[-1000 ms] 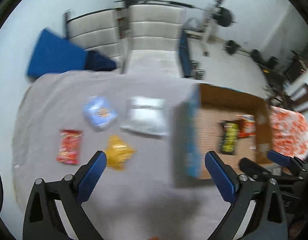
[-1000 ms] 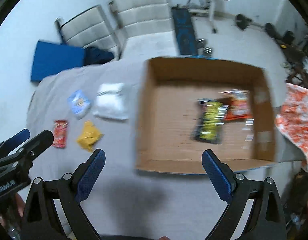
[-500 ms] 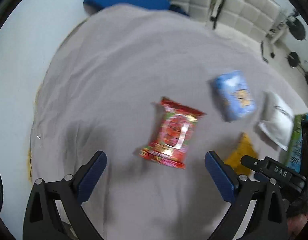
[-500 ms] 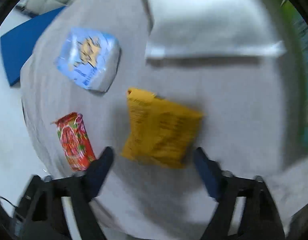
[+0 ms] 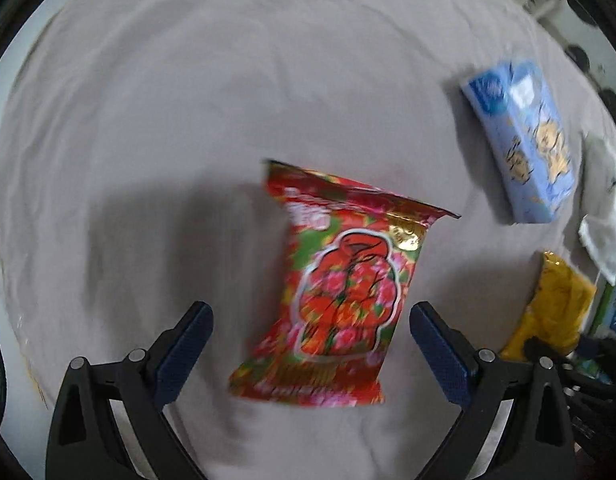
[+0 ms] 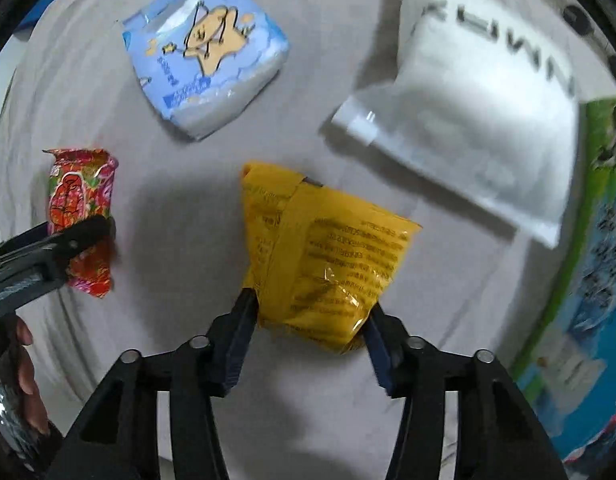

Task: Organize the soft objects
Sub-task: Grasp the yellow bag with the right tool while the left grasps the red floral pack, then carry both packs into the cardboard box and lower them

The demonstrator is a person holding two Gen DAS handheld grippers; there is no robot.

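Observation:
A red flowered snack packet (image 5: 336, 284) lies on the grey cloth, between the wide-open fingers of my left gripper (image 5: 310, 344), which hovers just over its near end. It also shows in the right wrist view (image 6: 82, 216). My right gripper (image 6: 308, 332) has its fingers against both sides of a yellow packet (image 6: 324, 256), closing on its near end. A light blue star-print packet (image 6: 206, 50) and a white pouch (image 6: 468, 100) lie farther back; the blue packet also shows in the left wrist view (image 5: 520, 140).
The grey cloth (image 5: 188, 100) covers the surface. The printed green and blue outer wall of the cardboard box (image 6: 588, 280) stands at the right edge. The left gripper's arm (image 6: 40, 256) reaches in at the left of the right wrist view.
Both grippers dropped from high above the table and box down to the packets. The left came over the red packet. The right narrowed its fingers onto the yellow packet.

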